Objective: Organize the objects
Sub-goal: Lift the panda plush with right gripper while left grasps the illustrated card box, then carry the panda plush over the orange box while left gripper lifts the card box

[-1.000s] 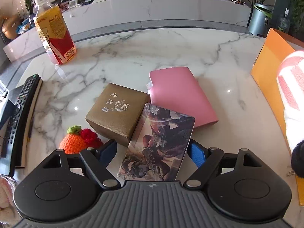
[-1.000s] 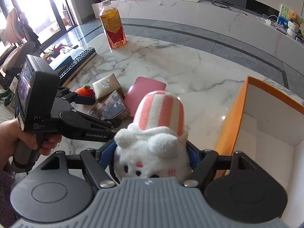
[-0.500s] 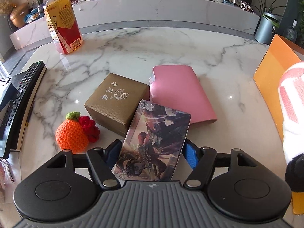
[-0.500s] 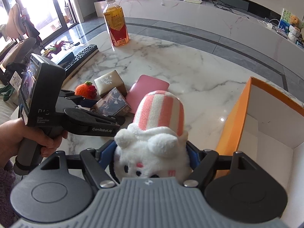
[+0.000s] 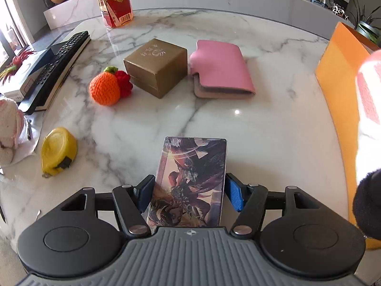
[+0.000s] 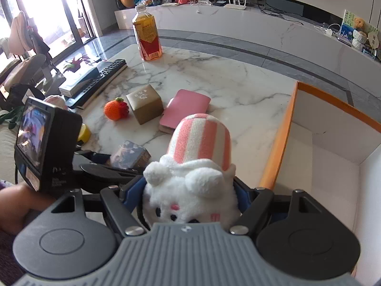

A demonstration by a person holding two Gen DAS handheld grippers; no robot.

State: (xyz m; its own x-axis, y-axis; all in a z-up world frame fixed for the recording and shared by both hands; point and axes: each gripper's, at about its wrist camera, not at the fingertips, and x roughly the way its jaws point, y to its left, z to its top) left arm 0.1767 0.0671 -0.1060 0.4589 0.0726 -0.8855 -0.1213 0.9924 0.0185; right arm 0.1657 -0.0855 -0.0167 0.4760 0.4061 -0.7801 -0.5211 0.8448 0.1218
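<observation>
A card box with dark fantasy art sits between the blue pads of my left gripper. The jaws are closing and both pads meet the box's long sides. It hangs over bare marble, apart from the other objects. The right wrist view shows the same card box in the left gripper, held by a person's hand. My right gripper is shut on a white plush with a pink-striped body, beside the orange box with its white inside. The plush shows at the right edge of the left wrist view.
On the marble table lie a brown gift box, a pink wallet, a crochet orange and a yellow tape measure. A remote lies at the left edge, a drink bottle stands far back.
The left jaws narrowed onto the card box and drew it back off the brown box and pink wallet toward the table's near side. The right gripper shifted slightly, still holding the plush.
</observation>
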